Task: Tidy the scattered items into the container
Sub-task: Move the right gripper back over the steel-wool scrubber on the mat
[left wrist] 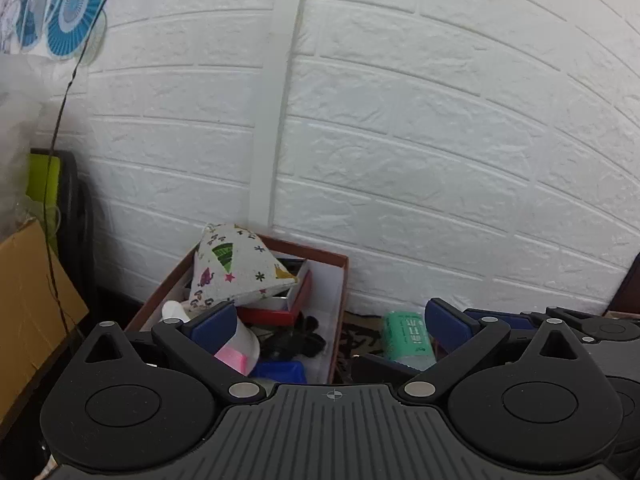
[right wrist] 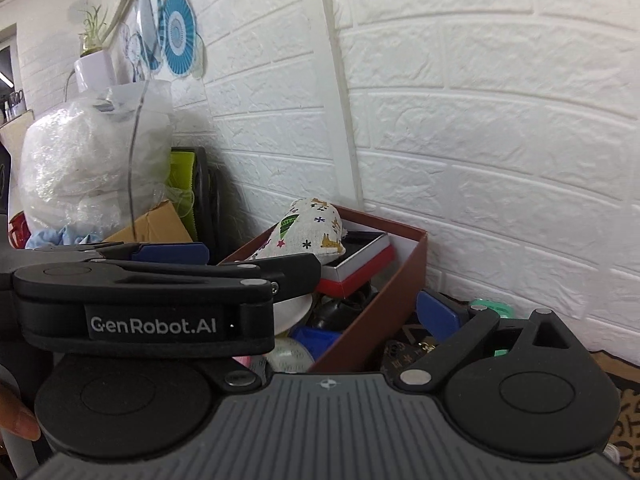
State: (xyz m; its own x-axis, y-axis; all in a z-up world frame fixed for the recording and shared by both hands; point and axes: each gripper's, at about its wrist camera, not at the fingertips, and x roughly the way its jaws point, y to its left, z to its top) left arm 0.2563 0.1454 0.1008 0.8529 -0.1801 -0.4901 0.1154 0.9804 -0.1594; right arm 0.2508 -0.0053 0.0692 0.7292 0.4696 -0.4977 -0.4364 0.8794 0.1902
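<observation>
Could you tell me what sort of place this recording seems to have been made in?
Probably a lived-in home corner used for storage: a white brick-pattern wall with paper fan decorations, a potted plant above bagged clutter, and a brown box of odds and ends on a patterned mat.

Ahead I see the box point(left wrist: 340, 280) against the wall point(left wrist: 440, 140), pouch point(left wrist: 236, 268) on top of its contents; roll point(left wrist: 408, 336) on the mat right of it.
</observation>
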